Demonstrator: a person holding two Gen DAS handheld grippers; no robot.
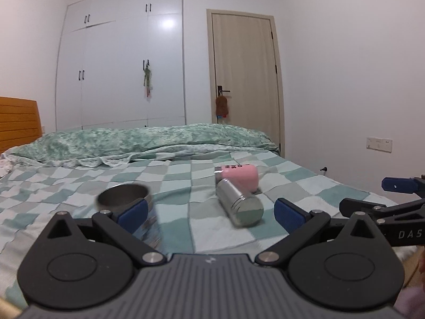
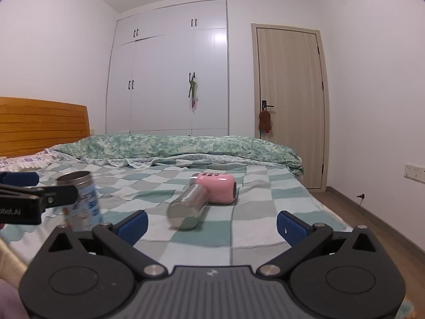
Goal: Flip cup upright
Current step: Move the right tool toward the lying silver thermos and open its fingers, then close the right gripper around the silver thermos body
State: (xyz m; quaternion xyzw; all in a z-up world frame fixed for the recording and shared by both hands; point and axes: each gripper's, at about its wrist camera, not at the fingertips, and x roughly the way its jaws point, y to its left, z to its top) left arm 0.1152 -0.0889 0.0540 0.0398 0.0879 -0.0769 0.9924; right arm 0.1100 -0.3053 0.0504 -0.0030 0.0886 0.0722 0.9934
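Observation:
A steel cup with a blue-and-white printed wall [image 1: 124,194] stands mouth-up on the checked bed sheet, just behind my left gripper's left pad; it shows blurred in the right wrist view [image 2: 82,199]. A plain steel cup [image 1: 240,204] lies on its side in the middle, also in the right wrist view [image 2: 187,207]. A pink cup [image 1: 241,175] lies on its side behind it, touching it. My left gripper [image 1: 209,214] is open and holds nothing. My right gripper [image 2: 212,223] is open and empty, near the lying steel cup.
The bed [image 1: 79,175] has a green-and-white checked sheet, with a rolled green quilt [image 1: 148,141] along the far side. A wooden headboard [image 2: 39,125] is at left. White wardrobe [image 2: 170,66] and a door [image 2: 289,101] stand behind. Floor lies right of the bed.

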